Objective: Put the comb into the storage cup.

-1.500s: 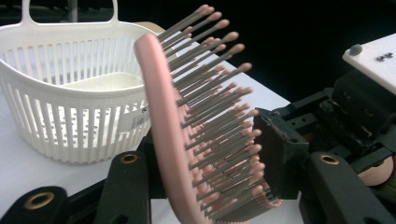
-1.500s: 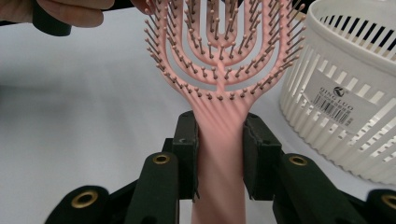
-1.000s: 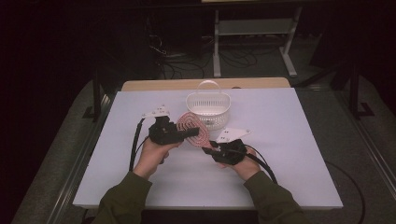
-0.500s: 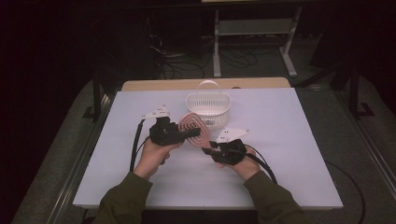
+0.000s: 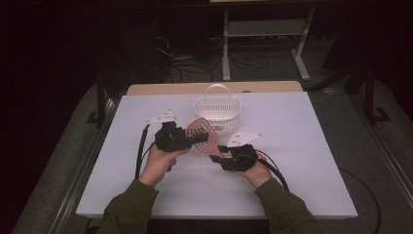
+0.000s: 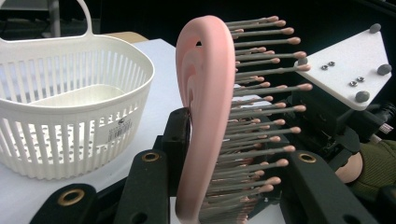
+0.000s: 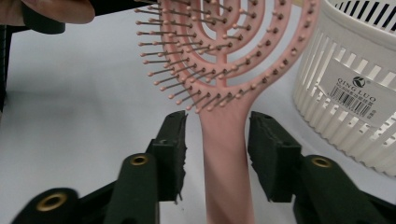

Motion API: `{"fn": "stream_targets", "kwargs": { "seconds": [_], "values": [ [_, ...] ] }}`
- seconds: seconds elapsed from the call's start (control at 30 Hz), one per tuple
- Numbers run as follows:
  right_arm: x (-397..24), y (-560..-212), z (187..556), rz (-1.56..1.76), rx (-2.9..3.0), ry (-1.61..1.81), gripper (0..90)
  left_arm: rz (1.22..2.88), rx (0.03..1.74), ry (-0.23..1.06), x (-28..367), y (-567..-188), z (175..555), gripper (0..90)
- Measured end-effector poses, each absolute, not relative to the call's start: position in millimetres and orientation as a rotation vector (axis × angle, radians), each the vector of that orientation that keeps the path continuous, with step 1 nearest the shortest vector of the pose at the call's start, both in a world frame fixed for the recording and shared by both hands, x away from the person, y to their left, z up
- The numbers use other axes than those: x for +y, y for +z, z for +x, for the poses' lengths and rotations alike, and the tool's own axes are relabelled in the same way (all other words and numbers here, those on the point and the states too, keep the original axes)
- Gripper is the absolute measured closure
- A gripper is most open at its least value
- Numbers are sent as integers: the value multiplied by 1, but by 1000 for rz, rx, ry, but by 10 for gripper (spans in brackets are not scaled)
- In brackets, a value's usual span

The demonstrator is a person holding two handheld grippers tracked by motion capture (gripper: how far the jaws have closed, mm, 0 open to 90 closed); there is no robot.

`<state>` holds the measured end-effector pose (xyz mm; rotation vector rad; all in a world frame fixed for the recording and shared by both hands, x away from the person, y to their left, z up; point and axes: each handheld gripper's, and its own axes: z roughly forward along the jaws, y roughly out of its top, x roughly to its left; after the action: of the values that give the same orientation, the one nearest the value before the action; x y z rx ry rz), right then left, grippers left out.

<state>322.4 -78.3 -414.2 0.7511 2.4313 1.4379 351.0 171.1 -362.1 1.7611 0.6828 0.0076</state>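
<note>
Pink vented hairbrush (image 5: pixel 202 134) held up off the white table (image 5: pixel 302 161), near the middle of the surface and just in front of the white slotted plastic basket (image 5: pixel 217 114), which stands toward the far edge, handle up. Brush head toward the basket, handle (image 7: pixel 227 158) slanting down toward the near edge.

Left gripper (image 5: pixel 197 138) clamped across the brush head: in the left gripper view, one black jaw pressed flat against the smooth pink back (image 6: pixel 205 116), the other pushed in among the grey, pink-tipped bristles (image 6: pixel 261 116). Jaws as tight as the head allows, brush standing edge-on between them, basket (image 6: pixel 65 107) just to the side.

Right gripper (image 5: pixel 219 155) at the handle, jaws having just been opening. In the right gripper view, handle running straight up between the two black pads (image 7: pixel 173 140), with a clear gap on each side and no contact. Grip let go, handle merely between the jaws. Labelled wall of the basket (image 7: pixel 355 93) close by the brush head there.

Both grippers close together, near the middle of the surface, a hand behind each.
</note>
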Motion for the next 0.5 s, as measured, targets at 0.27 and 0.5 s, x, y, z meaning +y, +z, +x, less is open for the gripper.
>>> {"fn": "stream_targets", "kwargs": {
  "seconds": [0.27, 0.5],
  "values": [
    [-83, -413, 325, 792, 2412, 1444, 391, 1738, 693, 17, 180, -359, 351, 641],
    [-95, -411, 329, 888, 2394, 1420, 242, 1718, 706, 30, 188, -355, 352, 641]
  ]
}}
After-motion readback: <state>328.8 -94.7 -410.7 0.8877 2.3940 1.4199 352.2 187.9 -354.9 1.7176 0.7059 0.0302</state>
